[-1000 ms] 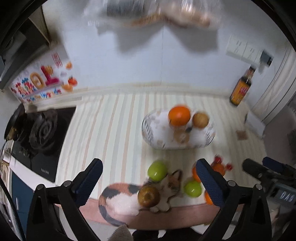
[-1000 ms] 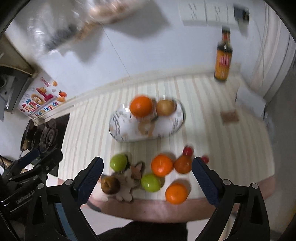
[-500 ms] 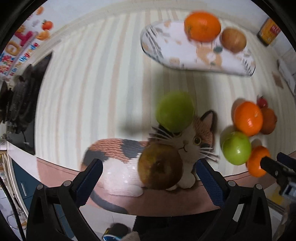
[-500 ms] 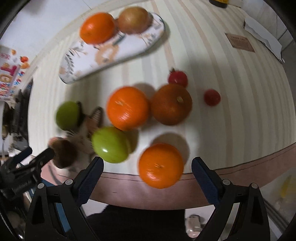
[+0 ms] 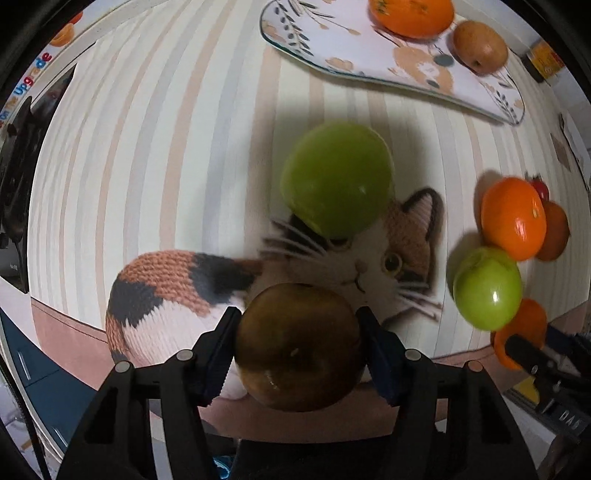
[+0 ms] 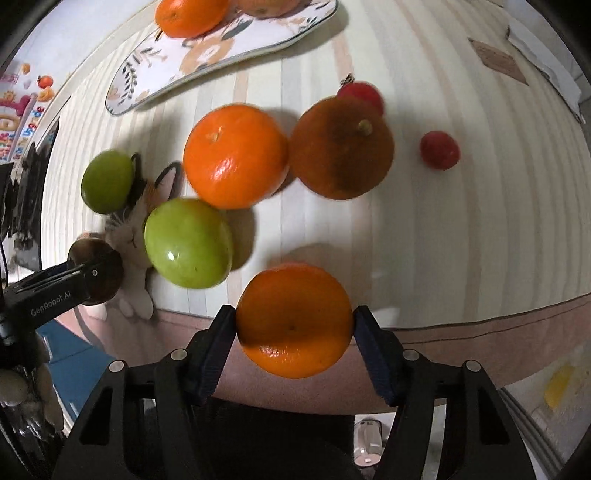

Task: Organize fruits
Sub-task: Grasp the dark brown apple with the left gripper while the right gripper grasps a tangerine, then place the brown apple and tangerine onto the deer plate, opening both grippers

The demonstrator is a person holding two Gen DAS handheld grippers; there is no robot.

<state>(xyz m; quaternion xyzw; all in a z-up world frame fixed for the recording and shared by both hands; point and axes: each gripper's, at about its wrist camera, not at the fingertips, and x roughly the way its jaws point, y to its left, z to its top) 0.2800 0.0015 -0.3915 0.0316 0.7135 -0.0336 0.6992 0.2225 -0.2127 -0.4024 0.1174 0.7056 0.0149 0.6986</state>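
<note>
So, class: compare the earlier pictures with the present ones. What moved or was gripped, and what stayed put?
Both grippers came down and their jaws have just been closing: left gripper on the brown fruit, right gripper on the nearest orange. The plate and the other fruit stayed put.

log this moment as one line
left gripper: closing on brown apple | right gripper: closing on orange | plate: two fruits
</note>
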